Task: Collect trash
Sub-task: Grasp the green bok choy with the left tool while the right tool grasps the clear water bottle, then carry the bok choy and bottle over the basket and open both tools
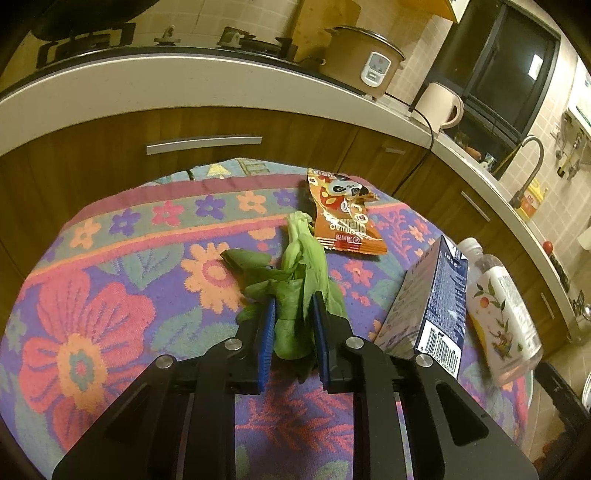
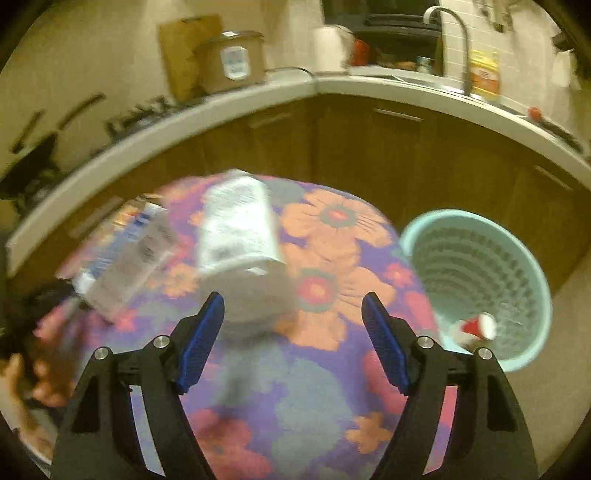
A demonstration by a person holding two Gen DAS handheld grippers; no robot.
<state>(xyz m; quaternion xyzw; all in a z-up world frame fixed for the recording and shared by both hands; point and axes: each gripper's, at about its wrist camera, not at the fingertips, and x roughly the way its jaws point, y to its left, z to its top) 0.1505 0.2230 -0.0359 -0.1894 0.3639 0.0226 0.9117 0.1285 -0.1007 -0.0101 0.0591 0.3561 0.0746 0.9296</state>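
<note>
Black angular left tongs [image 1: 293,314], right tongs [image 2: 293,314], ribbed blue pads [image 2: 201,341], silver round screws [image 1: 233,344]

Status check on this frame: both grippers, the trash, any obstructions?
Left gripper shut on leafy greens. Right gripper open, clear bottle lying ahead, blurred. Bin beside table, red-white item inside. Nothing blocking.

A home kitchen at night: a pale countertop [image 1: 207,79] curves above wooden cabinet doors [image 1: 110,147], carrying a gas hob [image 1: 88,37], a rice cooker [image 1: 360,61] and an electric kettle [image 1: 441,105], with a tall sink faucet [image 1: 526,166] against tiled walls [image 1: 406,26]. A flowered cloth [image 1: 110,295] covers the desk.
</note>
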